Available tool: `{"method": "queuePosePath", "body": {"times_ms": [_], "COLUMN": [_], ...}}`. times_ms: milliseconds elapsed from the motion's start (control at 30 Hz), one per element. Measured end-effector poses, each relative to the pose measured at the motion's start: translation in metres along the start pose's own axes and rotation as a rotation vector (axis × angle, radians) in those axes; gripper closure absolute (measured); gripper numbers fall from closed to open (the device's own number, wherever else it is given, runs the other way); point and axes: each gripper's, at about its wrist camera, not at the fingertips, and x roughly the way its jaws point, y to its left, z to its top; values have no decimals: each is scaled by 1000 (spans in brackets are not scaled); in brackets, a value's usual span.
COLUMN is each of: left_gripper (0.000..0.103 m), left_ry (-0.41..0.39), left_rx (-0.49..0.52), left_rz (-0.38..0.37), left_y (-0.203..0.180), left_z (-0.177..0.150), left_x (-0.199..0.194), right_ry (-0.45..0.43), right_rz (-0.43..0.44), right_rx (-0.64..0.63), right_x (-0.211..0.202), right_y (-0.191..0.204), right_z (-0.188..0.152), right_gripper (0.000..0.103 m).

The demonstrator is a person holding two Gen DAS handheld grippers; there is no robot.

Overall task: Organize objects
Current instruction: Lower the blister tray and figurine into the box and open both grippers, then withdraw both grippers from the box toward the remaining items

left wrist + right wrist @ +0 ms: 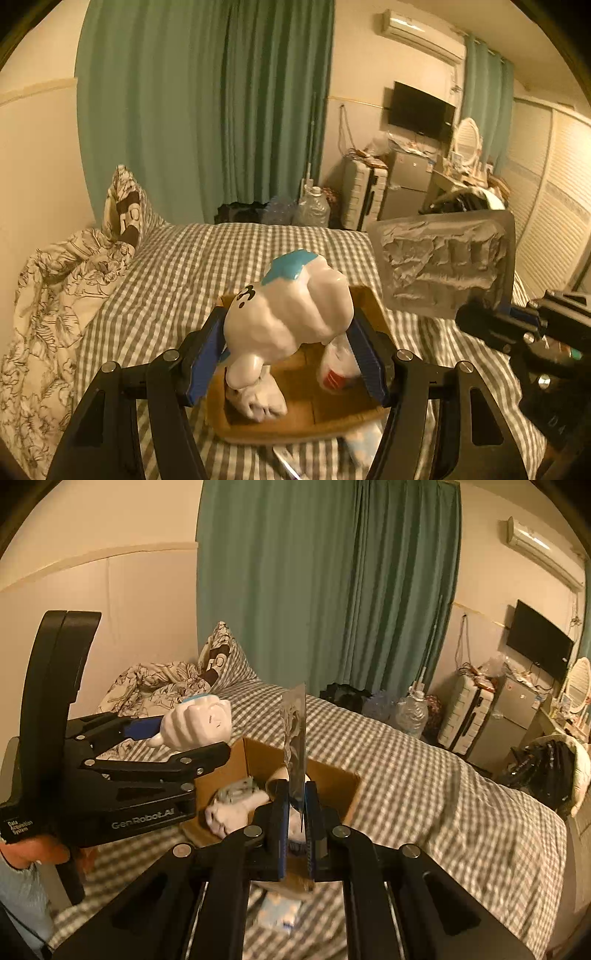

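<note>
My left gripper (288, 343) is shut on a white ceramic figurine (291, 314) with a blue patch, held above an open cardboard box (365, 410) on the bed. The right wrist view shows the left gripper (192, 738) holding the figurine (199, 723) over the box (351, 786). My right gripper (297, 808) is shut on a silver blister pack (297, 746), seen edge-on and upright above the box. In the left wrist view the blister pack (447, 266) hangs to the right of the box. The box holds white items (258, 398).
The bed has a grey checked sheet (207, 266), a floral duvet (55, 295) and a pillow at the left. A small pale packet (280, 912) lies on the sheet in front of the box. Water bottles, a suitcase and a desk stand beyond the bed.
</note>
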Motion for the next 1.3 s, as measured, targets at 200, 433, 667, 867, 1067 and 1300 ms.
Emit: {"method": "queuePosePath", "body": {"times_ms": [200, 433, 667, 867, 1067, 1300], "left_gripper": [36, 36, 28, 9, 4, 4], "left_ry": [63, 132, 133, 69, 12, 4], "left_rx": [-38, 55, 77, 79, 42, -45], "left_rz": [33, 69, 37, 69, 93, 106], "left_y": [21, 26, 21, 12, 5, 3], "left_z": [-17, -48, -54, -49, -46, -60], "left_x": [59, 99, 92, 53, 6, -31], "right_ry": [65, 165, 134, 50, -24, -39], "right_rz": [42, 120, 126, 73, 0, -75], "right_rx": [23, 54, 157, 161, 121, 123], "right_x": [70, 133, 131, 79, 19, -31], "right_y": [-3, -8, -31, -27, -24, -26], "right_z": [3, -24, -26, -20, -14, -32], "right_gripper": [96, 96, 96, 53, 37, 28]}}
